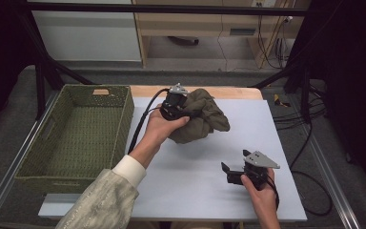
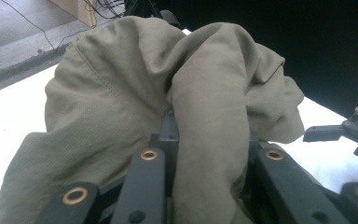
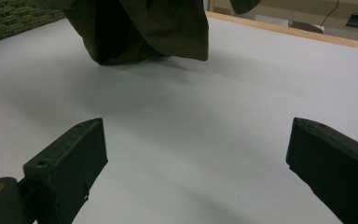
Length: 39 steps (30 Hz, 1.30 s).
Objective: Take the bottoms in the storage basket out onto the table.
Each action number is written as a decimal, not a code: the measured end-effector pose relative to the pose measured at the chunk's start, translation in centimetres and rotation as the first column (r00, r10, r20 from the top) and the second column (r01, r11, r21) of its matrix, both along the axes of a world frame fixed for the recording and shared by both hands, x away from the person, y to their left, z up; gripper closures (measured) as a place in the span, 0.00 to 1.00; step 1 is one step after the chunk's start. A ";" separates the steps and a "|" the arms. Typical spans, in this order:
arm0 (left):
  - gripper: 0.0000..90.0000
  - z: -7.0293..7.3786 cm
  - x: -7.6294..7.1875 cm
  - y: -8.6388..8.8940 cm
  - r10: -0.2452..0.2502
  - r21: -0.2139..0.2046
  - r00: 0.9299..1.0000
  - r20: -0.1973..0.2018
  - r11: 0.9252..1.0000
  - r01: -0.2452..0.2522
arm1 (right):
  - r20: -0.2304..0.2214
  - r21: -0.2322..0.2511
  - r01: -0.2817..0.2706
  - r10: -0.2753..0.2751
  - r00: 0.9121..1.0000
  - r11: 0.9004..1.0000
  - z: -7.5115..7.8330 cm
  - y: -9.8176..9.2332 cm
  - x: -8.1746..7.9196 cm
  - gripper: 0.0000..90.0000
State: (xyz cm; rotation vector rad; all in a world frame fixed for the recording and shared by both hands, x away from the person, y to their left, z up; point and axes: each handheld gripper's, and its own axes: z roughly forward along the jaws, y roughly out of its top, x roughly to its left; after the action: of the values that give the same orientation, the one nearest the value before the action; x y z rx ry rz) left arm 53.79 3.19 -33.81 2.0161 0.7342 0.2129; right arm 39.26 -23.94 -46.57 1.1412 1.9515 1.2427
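On the pale tabletop point(image 1: 190, 191), the left gripper point(image 1: 175, 106) grips a bunched olive-green cloth point(image 1: 202, 117) at the far middle. A green woven basket point(image 1: 76, 133) sits left. The right gripper point(image 1: 228, 171), jaws apart, rests near right.

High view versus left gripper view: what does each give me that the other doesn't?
High view alone: the green woven basket at the table's left, and the right gripper with its jaws open, holding nothing. Left gripper view alone: a fold of the olive cloth running down between the left gripper's jaws, so it is clamped, and the seam stitching. Both share the bunched cloth, the white tabletop and the right gripper.
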 end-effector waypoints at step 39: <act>0.79 -4.1 -0.2 0.5 0.014 0.031 1.000 -0.028 0.999 -0.014 | -0.004 -0.013 -0.018 0.018 1.000 1.000 -0.1 0.3 0.0 0.06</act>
State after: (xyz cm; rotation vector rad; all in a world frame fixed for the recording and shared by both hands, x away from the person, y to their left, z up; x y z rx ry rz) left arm 53.57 3.73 -37.89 2.0469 0.7671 0.2055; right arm 39.28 -23.67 -46.68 1.1226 1.9737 1.2365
